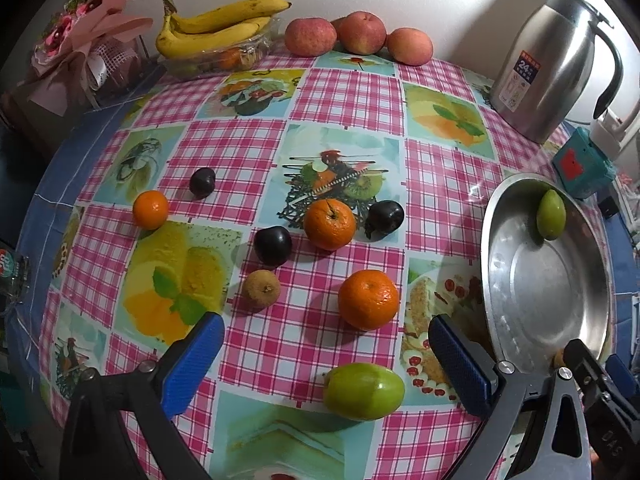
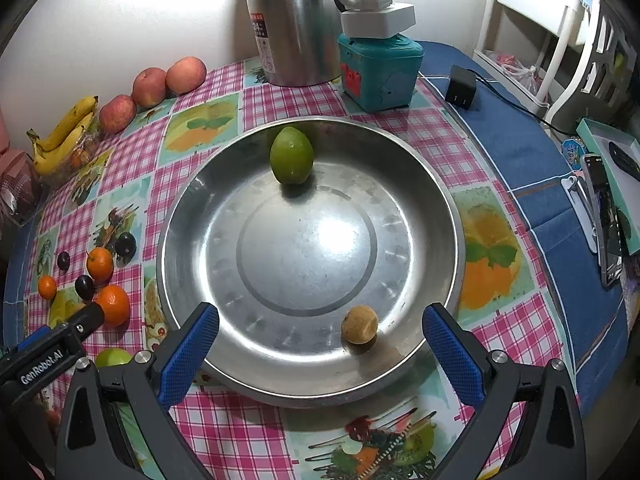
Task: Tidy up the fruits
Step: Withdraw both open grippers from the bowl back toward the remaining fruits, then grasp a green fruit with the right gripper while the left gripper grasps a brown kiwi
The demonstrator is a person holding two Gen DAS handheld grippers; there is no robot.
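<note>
We see a table (image 1: 352, 92) under a pink checked cloth with fruit pictures. Directly on it lie three oranges (image 1: 329, 224), three dark plums (image 1: 273, 245), a brown longan (image 1: 261, 291) and a green fruit (image 1: 363, 391). A steel bowl (image 2: 416, 360) sits at the right. Along the wall stand three apples (image 1: 310, 37), a banana tray (image 1: 224, 58) and a steel kettle (image 1: 554, 68).

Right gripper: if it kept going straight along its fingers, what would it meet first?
Probably the steel bowl: the open right gripper hangs over its near rim, the small brown fruit between its fingers. Depth is uncertain.
</note>
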